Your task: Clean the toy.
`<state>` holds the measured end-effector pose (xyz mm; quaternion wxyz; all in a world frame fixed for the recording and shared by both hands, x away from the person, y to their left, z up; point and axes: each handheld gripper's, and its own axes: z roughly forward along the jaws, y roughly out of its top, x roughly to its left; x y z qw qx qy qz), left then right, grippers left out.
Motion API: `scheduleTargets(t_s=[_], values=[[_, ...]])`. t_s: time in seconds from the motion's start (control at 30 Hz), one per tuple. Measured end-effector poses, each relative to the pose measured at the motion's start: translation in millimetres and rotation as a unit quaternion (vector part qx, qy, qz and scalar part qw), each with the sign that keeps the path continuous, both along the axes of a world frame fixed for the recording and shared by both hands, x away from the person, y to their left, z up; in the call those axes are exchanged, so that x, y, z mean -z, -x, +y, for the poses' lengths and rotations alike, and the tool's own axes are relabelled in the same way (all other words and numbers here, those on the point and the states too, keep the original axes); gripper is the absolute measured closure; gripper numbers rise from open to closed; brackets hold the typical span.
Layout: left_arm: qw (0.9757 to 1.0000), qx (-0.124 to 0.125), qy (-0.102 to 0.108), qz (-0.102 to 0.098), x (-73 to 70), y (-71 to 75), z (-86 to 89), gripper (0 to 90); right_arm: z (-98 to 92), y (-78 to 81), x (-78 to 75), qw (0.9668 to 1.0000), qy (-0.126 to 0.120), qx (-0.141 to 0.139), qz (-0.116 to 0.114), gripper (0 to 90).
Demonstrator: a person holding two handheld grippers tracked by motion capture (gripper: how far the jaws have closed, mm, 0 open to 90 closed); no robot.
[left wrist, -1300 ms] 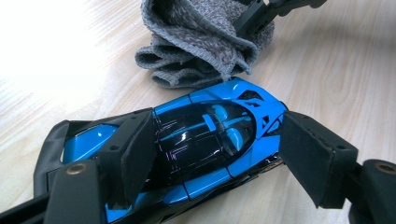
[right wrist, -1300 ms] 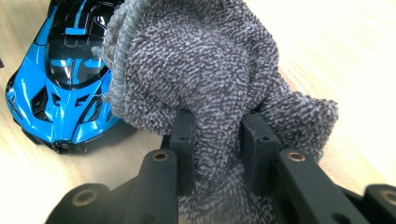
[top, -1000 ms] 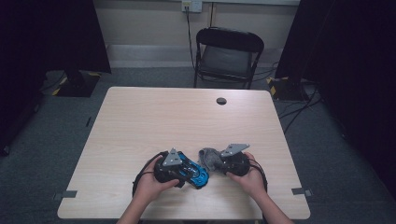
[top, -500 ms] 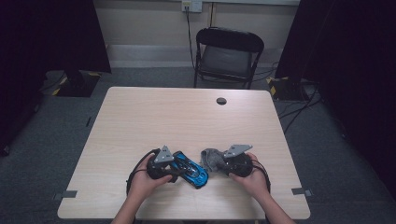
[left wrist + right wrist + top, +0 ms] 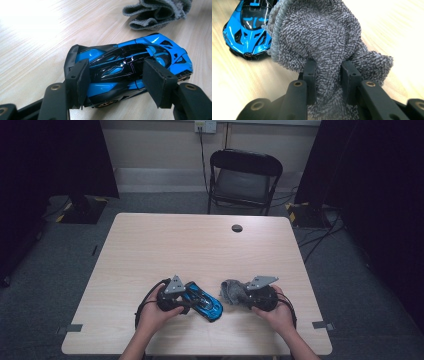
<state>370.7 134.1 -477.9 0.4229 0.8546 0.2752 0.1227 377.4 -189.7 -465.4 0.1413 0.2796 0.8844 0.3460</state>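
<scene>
A glossy blue and black toy car [image 5: 202, 301] lies on the table [image 5: 175, 245] near its front edge. My left gripper [image 5: 191, 299] reaches over it from the left. In the left gripper view the jaws have just been closing, and both pads now sit against the sides of the car [image 5: 125, 67], which lies between them [image 5: 116, 80]. To the right, a crumpled grey terry cloth [image 5: 231, 291] rests on the wood with my right gripper [image 5: 243, 295] shut on it. In the right gripper view the cloth [image 5: 319, 32] bulges between the pads [image 5: 329, 75], and the car's nose [image 5: 249, 25] shows just beyond.
A black folding chair [image 5: 243, 177] stands behind the table's far edge. A round black grommet [image 5: 237, 228] sits in the tabletop at the back right. Cables trail on the floor around the table. Dark curtains hang on both sides.
My left gripper has shifted slightly to the left over the car's rear and its jaws have narrowed onto it. The right gripper and the cloth have stayed put.
</scene>
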Motion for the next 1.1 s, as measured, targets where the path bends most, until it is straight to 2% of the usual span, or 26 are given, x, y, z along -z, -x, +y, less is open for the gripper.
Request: scheduleTargets(t_s=[0.1, 0.3, 0.47, 0.57, 0.7, 0.8, 0.93, 1.1], values=[[1.0, -0.001, -0.002, 0.001, -0.2, 0.6, -1.2, 37.5, -3.3, 3.0, -2.2, 1.0, -0.003, -0.003, 0.0, 70.2], [1.0, -0.002, -0.006, 0.004, 0.0, 3.4, -6.7, 27.5, -12.4, 14.2, -13.9, 0.9998, -0.019, -0.006, -0.007, 70.3], [1.0, -0.006, -0.005, 0.005, 0.5, 4.8, -9.0, 25.2, -4.4, 28.8, -21.7, 0.9988, -0.031, -0.037, -0.008, 70.3], [0.9999, -0.007, -0.01, 0.005, 0.0, 4.8, -10.1, 24.7, 7.0, 37.5, -17.1, 0.9977, -0.029, -0.061, -0.001, 70.4], [0.9999, -0.008, -0.005, 0.008, 0.3, 4.9, -10.3, 23.2, 22.0, 42.4, -2.3, 0.996, -0.021, -0.085, 0.017, 70.3], [0.9999, -0.008, 0.0, 0.009, 0.7, 4.9, -9.4, 22.7, 27.9, 40.4, 4.7, 0.9955, -0.014, -0.091, 0.023, 70.4], [0.9999, -0.006, 0.004, 0.008, 1.5, 4.8, -8.1, 22.6, 31.8, 36.1, 4.8, 0.9958, 0.0, -0.09, 0.018, 70.6], [1.0, -0.005, 0.003, 0.006, 1.9, 5.3, -8.1, 22.6, 29.2, 29.1, 5.3, 0.9971, 0.005, -0.073, 0.018, 70.9]])
